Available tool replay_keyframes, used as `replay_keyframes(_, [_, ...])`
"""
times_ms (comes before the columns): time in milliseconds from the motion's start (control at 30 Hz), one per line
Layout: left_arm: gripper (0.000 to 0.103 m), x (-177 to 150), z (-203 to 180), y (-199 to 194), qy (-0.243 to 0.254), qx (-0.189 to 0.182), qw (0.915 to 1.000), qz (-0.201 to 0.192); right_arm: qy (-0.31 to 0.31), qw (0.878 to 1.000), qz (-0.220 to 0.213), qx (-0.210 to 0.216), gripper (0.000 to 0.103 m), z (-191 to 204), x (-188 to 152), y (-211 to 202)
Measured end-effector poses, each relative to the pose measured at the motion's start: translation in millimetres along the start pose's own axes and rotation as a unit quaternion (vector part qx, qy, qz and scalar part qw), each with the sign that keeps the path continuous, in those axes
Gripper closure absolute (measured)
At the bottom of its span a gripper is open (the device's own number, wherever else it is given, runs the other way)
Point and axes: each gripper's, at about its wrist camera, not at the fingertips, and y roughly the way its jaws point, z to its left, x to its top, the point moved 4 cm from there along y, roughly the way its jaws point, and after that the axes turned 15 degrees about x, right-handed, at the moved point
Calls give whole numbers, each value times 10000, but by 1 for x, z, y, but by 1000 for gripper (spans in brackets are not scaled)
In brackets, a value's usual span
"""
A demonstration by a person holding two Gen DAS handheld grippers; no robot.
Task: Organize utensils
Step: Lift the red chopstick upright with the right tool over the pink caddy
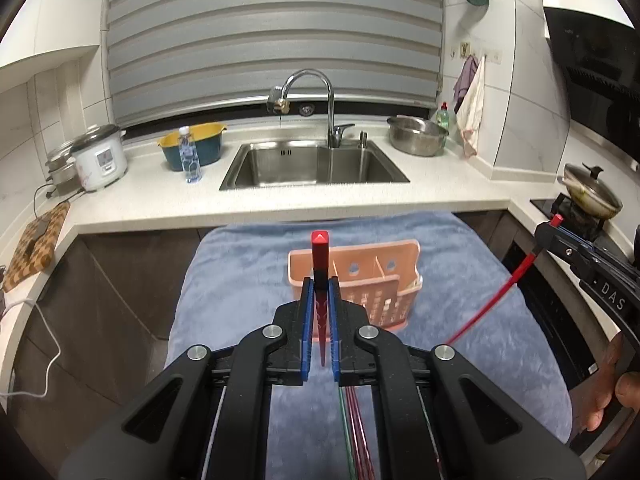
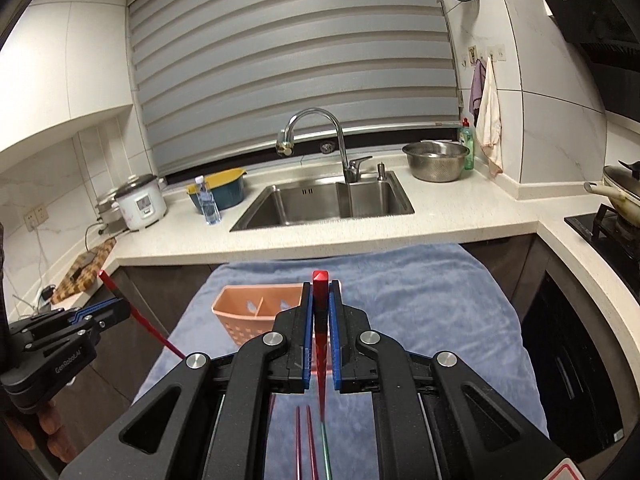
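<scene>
You have a red chopstick in each hand. The left tongs (image 1: 320,292) pinch one red chopstick (image 1: 320,256) upright at the centre of the left wrist view, its square end up and its tip down, likely so it can drop straight into the pink utensil holder (image 1: 356,280) just behind it. The right tongs (image 2: 320,312) pinch the other red chopstick (image 2: 320,292) the same way at the centre of their own view, with the holder at centre left. The holder stands on the blue towel (image 1: 240,272) covering the bench, its divided compartments open upward. More chopsticks (image 2: 303,440), reddish and green, lie on the towel at the bottom of the frame, yet to be sorted.
</scene>
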Motion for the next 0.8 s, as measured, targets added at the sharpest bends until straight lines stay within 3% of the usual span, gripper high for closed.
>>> replay_keyframes(467, [96, 103, 3, 12, -318, -113, 9974, -641, 73, 9972, -686, 296, 96, -1, 94, 32])
replay_keyframes(800, [96, 120, 4, 46, -444, -134, 9969, -628, 81, 9979, -496, 401, 96, 1, 95, 84])
